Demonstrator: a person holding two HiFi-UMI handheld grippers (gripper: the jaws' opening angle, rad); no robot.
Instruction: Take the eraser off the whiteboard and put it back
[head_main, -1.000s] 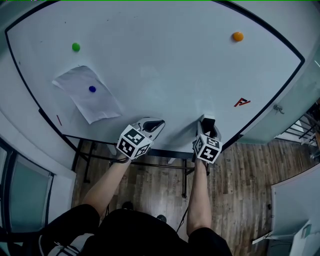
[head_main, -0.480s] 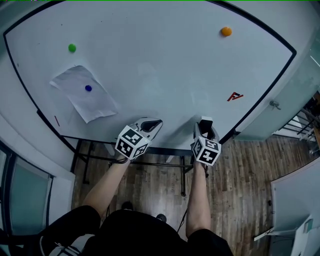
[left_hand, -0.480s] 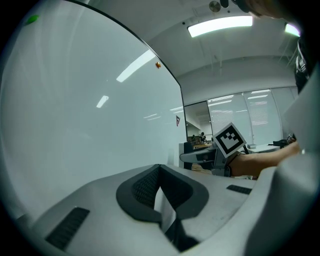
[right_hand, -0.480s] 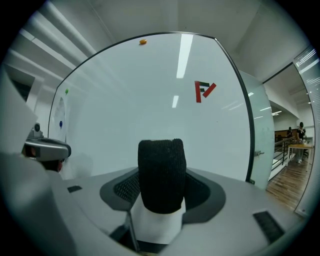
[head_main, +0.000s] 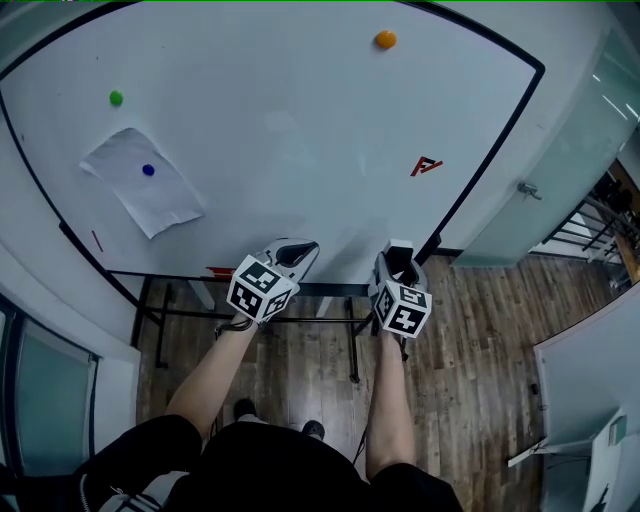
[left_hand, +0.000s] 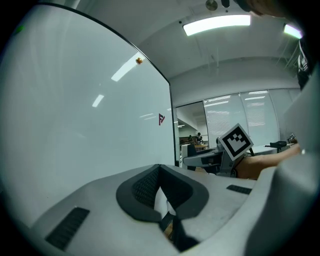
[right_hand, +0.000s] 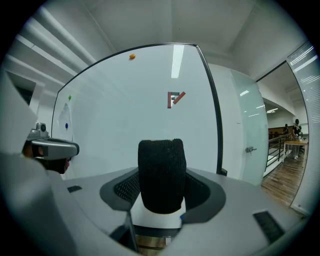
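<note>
The eraser (right_hand: 161, 170), a white block with a black felt face, stands upright between the jaws of my right gripper (right_hand: 161, 192), which is shut on it. In the head view the right gripper (head_main: 400, 264) holds the eraser (head_main: 398, 247) just off the lower edge of the whiteboard (head_main: 280, 130), near its right frame. My left gripper (head_main: 298, 247) hovers beside it at the same edge. Its black pads (left_hand: 145, 187) meet at the tips with nothing between them, and the right gripper's marker cube (left_hand: 235, 141) shows beyond them.
On the board are an orange magnet (head_main: 385, 40), a green magnet (head_main: 116, 98), a red mark (head_main: 426, 166) and a paper sheet (head_main: 150, 195) pinned by a blue magnet (head_main: 148, 170). A glass door (head_main: 520, 190) stands right of the board. The stand's legs (head_main: 352, 335) rest on wood floor.
Both grippers have travelled to the right along the board's lower edge, so the magnets and paper slid left in the head view. The eraser stays in the right gripper's grip.
</note>
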